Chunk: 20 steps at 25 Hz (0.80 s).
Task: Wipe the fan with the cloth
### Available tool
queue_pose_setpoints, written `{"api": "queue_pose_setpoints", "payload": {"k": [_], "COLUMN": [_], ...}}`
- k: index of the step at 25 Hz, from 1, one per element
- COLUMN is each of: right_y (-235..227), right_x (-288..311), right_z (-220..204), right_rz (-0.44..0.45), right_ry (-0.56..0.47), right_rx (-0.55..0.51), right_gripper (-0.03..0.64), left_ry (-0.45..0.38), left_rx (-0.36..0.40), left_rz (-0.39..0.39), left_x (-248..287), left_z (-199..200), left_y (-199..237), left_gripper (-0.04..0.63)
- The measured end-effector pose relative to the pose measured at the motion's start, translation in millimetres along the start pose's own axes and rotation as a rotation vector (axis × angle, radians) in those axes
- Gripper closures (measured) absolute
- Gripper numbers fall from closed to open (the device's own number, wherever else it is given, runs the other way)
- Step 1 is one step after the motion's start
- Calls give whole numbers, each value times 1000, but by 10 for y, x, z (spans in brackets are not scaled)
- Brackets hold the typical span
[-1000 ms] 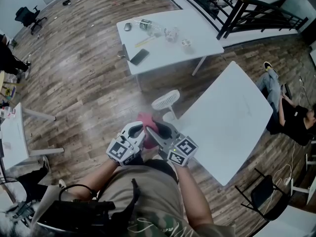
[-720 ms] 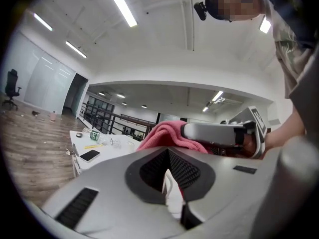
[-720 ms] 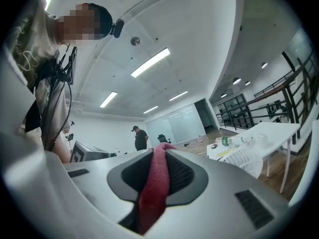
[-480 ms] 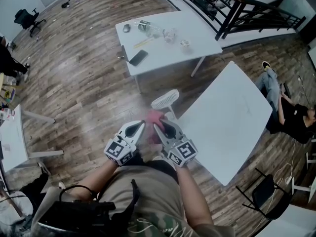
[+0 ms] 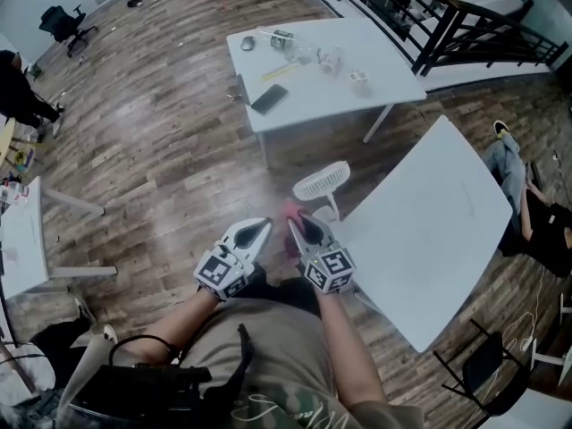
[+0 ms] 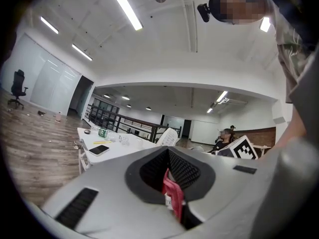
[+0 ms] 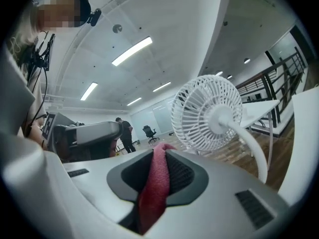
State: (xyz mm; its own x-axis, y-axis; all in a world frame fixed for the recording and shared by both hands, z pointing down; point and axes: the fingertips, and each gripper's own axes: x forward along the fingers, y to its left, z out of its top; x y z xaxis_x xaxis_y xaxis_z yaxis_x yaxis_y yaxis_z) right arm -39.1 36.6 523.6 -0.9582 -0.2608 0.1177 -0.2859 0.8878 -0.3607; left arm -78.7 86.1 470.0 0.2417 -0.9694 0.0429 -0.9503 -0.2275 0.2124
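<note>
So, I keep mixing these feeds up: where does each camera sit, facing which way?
Head view: on the person's head, facing steeply down at left gripper, right gripper, fan; forearms, torso show.
Left gripper view: on that gripper, level along shut jaws pinching the cloth, toward a far table; torso at right.
Right gripper view: on that gripper, along jaws just closed on the cloth, toward the fan; person at left.
Shared: cloth in all three.

Open-plan office or lab floor. Evidence: wood-plank floor (image 5: 152, 141); white work tables (image 5: 340, 96), one bearing a phone (image 5: 268, 98) near its left edge; wheeled office chair (image 5: 61, 21); black railing (image 5: 438, 12); long ceiling strip lights (image 6: 124, 6).
</note>
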Motion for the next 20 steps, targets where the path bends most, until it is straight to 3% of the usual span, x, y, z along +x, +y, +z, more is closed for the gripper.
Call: {"api": "queue_pose_setpoints", "payload": {"k": [7,12,20], "right_y": [-136,-238,-87], "right_x": [224,136,128], "right_z": [-138,64,291], "right_rz": [-70,-148,-145], "right_ry": [-13,-94,-137], "right_rx": [9,56,109], "right_gripper": [548,548,548], "left_ry": [3,21,37], "left_rx": [-15,-20,-32], "left_rz": [35,52,34], "left_x": [-129,-229,-246], "left_z": [-187,-96,68], "left_y": [218,316,386], "left_gripper": [575,575,575]}}
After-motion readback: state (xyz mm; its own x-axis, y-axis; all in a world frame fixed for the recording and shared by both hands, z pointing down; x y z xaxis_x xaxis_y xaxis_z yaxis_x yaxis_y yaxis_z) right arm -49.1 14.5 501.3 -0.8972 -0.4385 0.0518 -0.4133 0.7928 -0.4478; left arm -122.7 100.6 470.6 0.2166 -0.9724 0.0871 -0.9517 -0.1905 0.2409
